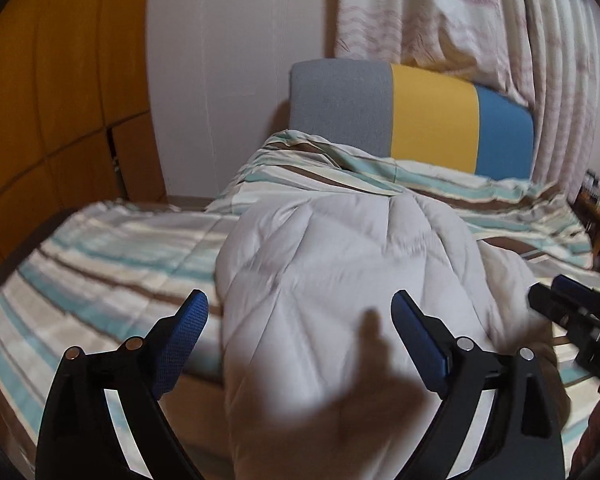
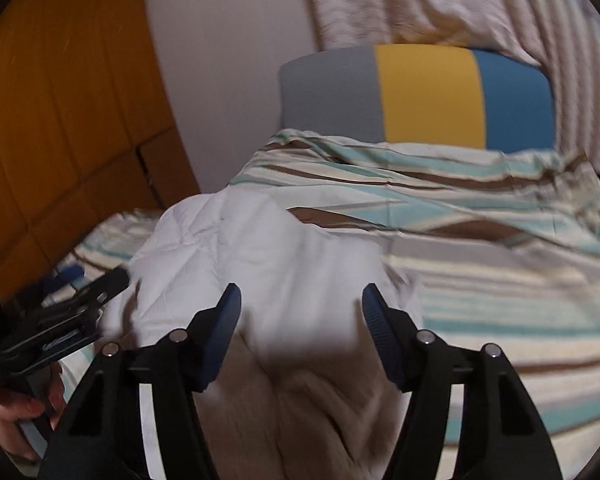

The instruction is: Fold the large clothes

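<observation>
- My left hand-held gripper (image 1: pixel 300 312) stands wide open and holds nothing; its blue pads hover just above the white quilted coat (image 1: pixel 340 264).
- My right hand-held gripper (image 2: pixel 302 304) is equally wide and empty, poised over the same coat (image 2: pixel 260 256) from the other side.
- Each tool shows at the edge of the other's view, so the two sit close together over the coat.
- The coat lies bunched in a mound on the bed (image 1: pixel 100 256), on top of the striped cover; its beige lining (image 2: pixel 300 412) shows on the side nearest me.
- Beyond the coat, at the far end of the bed, stands the grey, yellow and blue headboard (image 1: pixel 432 116), with curtains (image 1: pixel 460 16) behind it.
- I judge the coat soft, puffy and light for its bulk — it will sag and slump rather than hold a crease.
- The shell looks smooth, perhaps slippery, so I would pinch a seam or hem edge, one at each side, rather than the padded middle.
</observation>
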